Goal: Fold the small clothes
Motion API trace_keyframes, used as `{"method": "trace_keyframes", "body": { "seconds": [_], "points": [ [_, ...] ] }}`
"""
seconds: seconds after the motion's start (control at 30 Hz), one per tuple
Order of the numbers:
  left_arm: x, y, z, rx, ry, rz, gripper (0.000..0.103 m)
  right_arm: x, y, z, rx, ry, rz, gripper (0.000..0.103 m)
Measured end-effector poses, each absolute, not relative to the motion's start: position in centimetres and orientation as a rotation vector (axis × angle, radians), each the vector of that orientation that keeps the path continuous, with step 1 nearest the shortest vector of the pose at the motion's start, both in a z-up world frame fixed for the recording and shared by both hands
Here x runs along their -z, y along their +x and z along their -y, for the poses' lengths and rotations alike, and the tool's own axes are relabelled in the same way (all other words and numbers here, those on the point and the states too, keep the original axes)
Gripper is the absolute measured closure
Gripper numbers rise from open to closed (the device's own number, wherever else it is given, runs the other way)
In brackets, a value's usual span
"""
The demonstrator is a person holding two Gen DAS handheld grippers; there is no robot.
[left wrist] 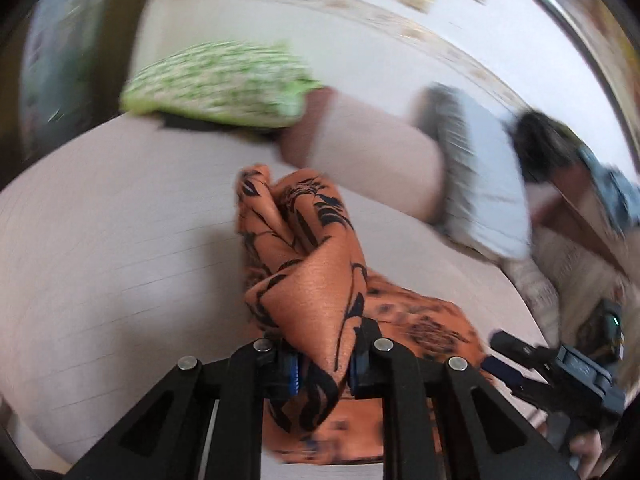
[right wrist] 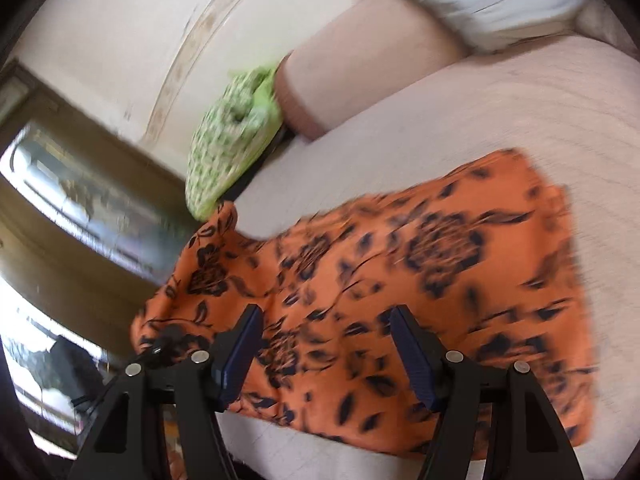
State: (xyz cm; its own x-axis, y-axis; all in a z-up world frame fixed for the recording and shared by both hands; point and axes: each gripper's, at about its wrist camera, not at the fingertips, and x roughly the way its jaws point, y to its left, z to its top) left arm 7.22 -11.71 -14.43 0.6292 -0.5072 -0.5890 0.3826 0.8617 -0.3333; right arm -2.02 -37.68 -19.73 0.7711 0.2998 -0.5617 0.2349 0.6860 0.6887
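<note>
My left hand-held gripper [left wrist: 324, 364] pinches a bunch of the orange cloth [left wrist: 316, 300] with black flowers, and the cloth sticks up past the pads toward 12 o'clock. The rest of the orange cloth [right wrist: 420, 280] lies spread on the pale bed [right wrist: 500, 120]. My right hand-held gripper [right wrist: 326, 354] is spread wide above the cloth, with nothing between its blue pads [right wrist: 240, 356]. I see it in the left view at 4 o'clock [left wrist: 516, 356]. A green spotted pillow [left wrist: 216, 84] sits at the far edge of the bed at 11 o'clock. A white pillow [left wrist: 480, 172] lies at 2 o'clock.
</note>
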Motion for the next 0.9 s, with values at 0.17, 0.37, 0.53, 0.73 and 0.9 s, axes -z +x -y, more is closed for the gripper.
{"method": "trace_keyframes", "body": {
  "seconds": [0.17, 0.37, 0.53, 0.73, 0.9],
  "points": [
    [15.0, 3.9, 22.5, 0.683, -0.016, -0.734, 0.086, 20.1, -6.3, 44.4, 0.052, 0.931, -0.609, 0.034],
    [23.3, 0.2, 32.3, 0.847, 0.220, -0.915, 0.082, 21.7, -10.9, 51.6, 0.127, 1.073, -0.555, 0.034],
    [20.4, -0.7, 28.6, 0.986, 0.179, -0.852, 0.047, 22.2, -9.4, 53.1, 0.032, 1.127, -0.615, 0.024],
    [17.1, 0.7, 21.5, 0.944, 0.159, -0.692, 0.032, 23.3, -2.4, 50.5, -0.066, 1.089, -0.752, 0.021],
    [20.1, 5.2, 18.7, 0.798, 0.115, -0.788, 0.032, 24.5, 3.3, 48.9, 0.011, 0.957, -0.855, 0.021]
  ]
}}
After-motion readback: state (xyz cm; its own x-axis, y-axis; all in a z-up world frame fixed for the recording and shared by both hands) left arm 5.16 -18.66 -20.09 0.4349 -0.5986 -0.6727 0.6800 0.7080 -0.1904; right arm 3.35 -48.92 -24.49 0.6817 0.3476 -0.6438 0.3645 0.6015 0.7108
